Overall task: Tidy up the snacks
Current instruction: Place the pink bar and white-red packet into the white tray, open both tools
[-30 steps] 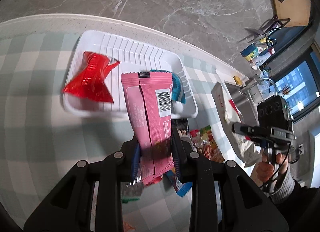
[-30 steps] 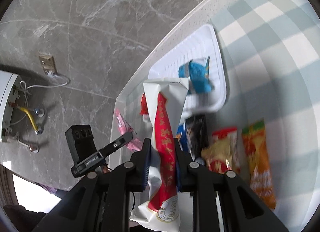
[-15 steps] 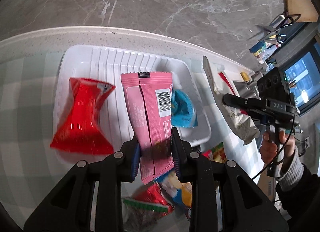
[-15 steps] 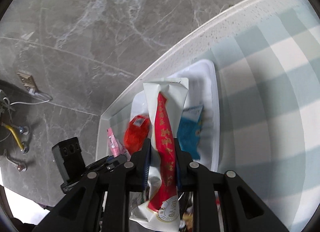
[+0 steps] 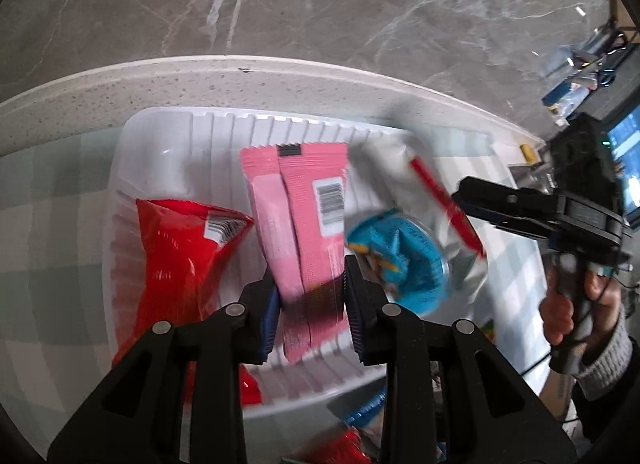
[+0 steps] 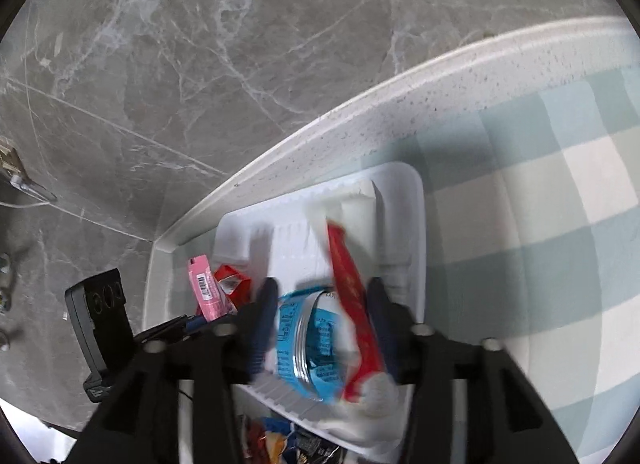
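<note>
A checked cloth covers the bench (image 5: 48, 183) under a white tray (image 5: 168, 131). The right tool (image 6: 324, 304) has just been opened, its white-and-red packet (image 6: 352, 284) dropping trayward. A pink packet (image 5: 300, 223) is gripped narrowly by the left tool (image 5: 308, 300); release is judged next.

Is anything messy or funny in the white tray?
Yes. The white packet with the red stripe lies slanted across the blue snack in the white tray, blurred, just as the right gripper has been opening its fingers around it. The red bag looks crumpled.
</note>
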Demonstrator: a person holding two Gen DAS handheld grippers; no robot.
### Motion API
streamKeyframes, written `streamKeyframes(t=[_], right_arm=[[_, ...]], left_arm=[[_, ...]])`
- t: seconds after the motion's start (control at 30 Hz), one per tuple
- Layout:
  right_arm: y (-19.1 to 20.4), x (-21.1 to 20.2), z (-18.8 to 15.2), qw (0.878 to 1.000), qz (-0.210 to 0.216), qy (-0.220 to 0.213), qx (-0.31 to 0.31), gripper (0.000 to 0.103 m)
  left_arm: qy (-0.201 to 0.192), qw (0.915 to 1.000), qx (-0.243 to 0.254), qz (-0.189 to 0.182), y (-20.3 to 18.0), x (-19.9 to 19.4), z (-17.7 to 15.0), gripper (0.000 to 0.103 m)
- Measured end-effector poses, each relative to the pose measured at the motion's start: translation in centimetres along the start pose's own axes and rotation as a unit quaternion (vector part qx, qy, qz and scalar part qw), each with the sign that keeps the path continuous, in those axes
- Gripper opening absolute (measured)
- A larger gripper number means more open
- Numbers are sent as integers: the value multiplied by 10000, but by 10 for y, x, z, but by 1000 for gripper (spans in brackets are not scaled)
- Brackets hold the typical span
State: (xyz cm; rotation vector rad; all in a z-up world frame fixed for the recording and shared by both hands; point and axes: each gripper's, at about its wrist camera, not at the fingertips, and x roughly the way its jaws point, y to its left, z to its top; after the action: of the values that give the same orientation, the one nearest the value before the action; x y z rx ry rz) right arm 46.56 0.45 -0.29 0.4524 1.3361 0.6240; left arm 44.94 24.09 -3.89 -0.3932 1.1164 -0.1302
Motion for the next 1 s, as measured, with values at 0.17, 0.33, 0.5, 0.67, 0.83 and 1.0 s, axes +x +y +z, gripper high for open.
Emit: streamKeyframes(t=[0.17,0.33,0.5,0.67,0.83,1.0], right_arm=[[3,-13,-6,9998,-69,-120,-122,56],[2,-32,-22,9998,-79,-153,-110,60],[-1,-50,-47,10000,-8,-79,-43,61],[0,-64,-78,9998,-132,-112,-83,63],[0,-74,-104,9995,-253,-134,-121,64],[-5,-85,-129,9995,-287,-155,-12,64]], left_arm=[[-219,9997,54,117,0,-3,4,46],[-403,9992,31,35,-7,-24,-10,46],[-522,9986,27,-4,-12,-47,-31,46],[-540,9985,-87,7,-9,-65,-61,47],[-493,9983,-304,33,-1,-79,-96,47],[-432,9981,-437,66,2,-88,-125,47]])
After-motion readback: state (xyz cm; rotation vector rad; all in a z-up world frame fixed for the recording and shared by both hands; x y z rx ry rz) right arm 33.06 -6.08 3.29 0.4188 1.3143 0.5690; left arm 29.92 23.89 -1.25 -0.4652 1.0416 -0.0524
